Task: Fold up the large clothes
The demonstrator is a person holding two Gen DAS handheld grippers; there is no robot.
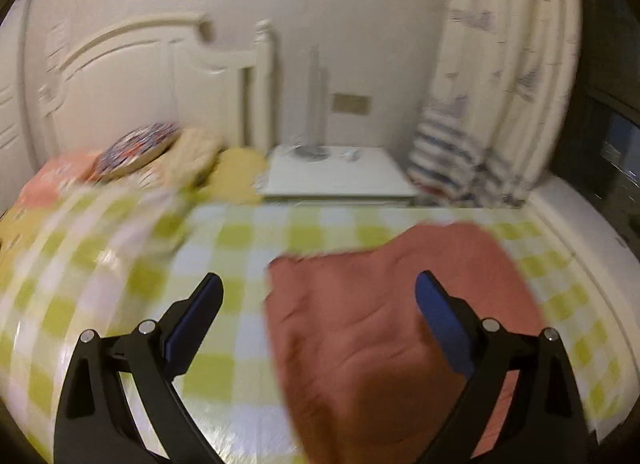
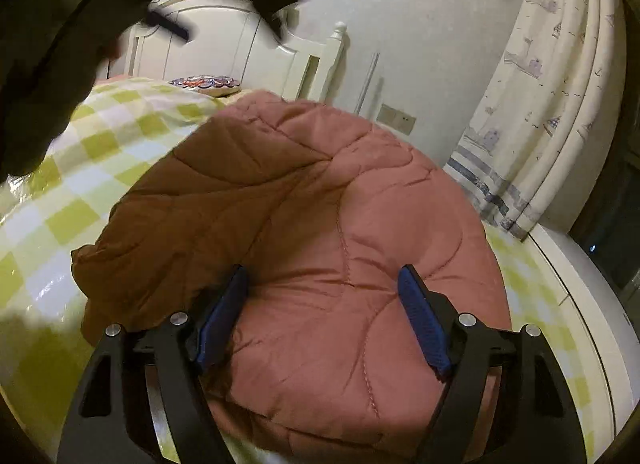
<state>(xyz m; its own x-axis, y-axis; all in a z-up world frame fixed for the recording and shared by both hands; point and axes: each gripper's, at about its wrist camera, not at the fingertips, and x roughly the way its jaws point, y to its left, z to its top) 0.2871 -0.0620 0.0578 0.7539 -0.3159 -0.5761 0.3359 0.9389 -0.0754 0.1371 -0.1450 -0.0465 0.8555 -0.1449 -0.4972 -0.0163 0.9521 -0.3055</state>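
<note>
On a bed with a green-and-white checked cover [image 2: 100, 200]: one quilted pink garment [image 2: 340, 224], bunched into a mound, near the bed's right edge. Left gripper [image 1: 320, 296]: jaws wide apart, nothing between the pads, held above the garment and the cover. Right gripper [image 2: 322, 284]: jaws apart, low over the padded cloth, pads not pressing it. White headboard [image 1: 132, 76], nightstand [image 1: 340, 176] and patterned curtain [image 1: 500, 84] behind.

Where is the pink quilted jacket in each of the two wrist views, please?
Left wrist view: pink quilted jacket lies lower right of centre, on the checked bedspread.
Right wrist view: jacket fills the centre, bunched on the bedspread.
Shared landmark: the printed curtain, at upper right in both.
</note>
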